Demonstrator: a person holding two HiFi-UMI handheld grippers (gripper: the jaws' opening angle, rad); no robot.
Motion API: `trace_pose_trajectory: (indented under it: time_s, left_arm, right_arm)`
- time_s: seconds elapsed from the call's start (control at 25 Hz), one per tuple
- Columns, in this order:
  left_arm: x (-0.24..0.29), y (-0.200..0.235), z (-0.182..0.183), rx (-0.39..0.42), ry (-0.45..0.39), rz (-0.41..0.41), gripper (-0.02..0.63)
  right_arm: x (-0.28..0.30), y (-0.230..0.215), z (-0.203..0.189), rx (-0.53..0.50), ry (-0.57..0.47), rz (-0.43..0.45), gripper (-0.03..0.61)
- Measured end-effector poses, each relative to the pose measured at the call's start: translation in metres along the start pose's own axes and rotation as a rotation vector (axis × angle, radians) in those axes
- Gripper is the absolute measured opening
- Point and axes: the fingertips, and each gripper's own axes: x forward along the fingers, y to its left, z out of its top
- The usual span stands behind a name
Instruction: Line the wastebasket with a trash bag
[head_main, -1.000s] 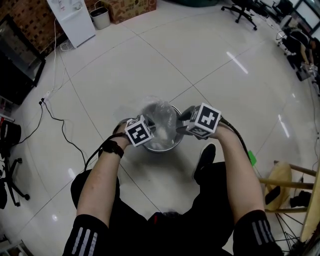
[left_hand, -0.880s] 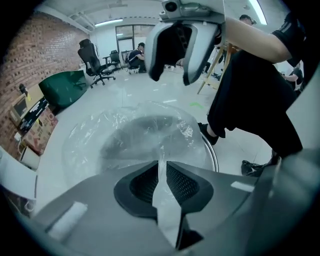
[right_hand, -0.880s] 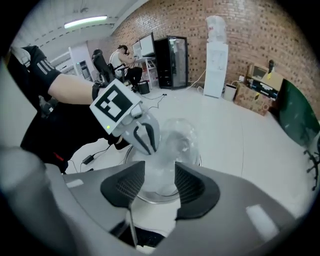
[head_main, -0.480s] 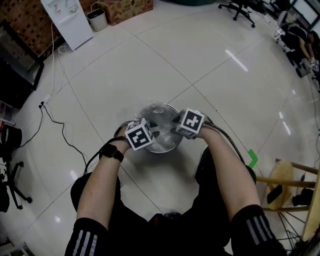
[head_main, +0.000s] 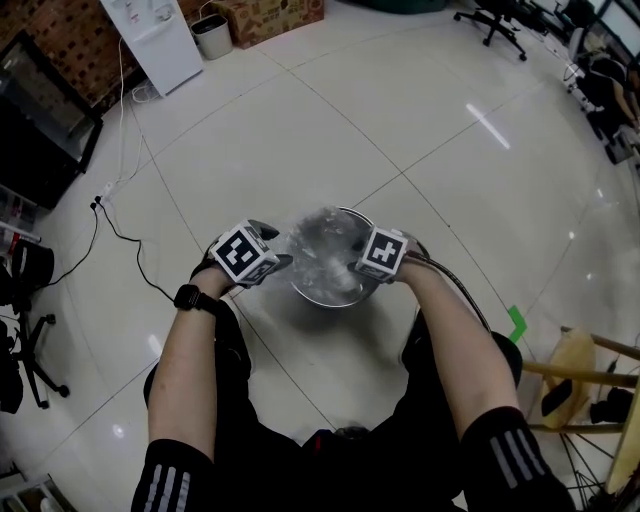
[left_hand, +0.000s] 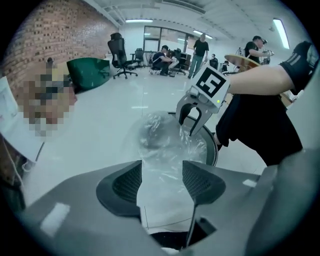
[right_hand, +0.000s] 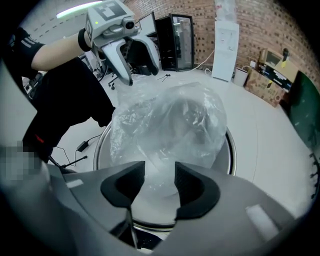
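Head view: we count one round steel wastebasket (head_main: 322, 298), one crumpled clear plastic trash bag (head_main: 325, 245) inside it, left gripper (head_main: 275, 246) and right gripper (head_main: 352, 266) flanking. Left gripper view adds opening jaws, pinching nothing; right gripper view, released jaws.

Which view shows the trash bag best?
The right gripper view: the trash bag fills the centre, puffed up above the wastebasket rim. The head view shows it small, from above; the left gripper view shows it farther off, partly behind the right gripper.
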Motion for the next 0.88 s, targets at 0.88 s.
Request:
trace_pose_trajectory:
  time_s: [0.88]
  left_arm:
    - [0.001,0.003,0.012,-0.039,0.010,-0.010,0.041]
  right_arm:
    - [-0.018,0.010,0.012,-0.064,0.016,-0.016,0.184]
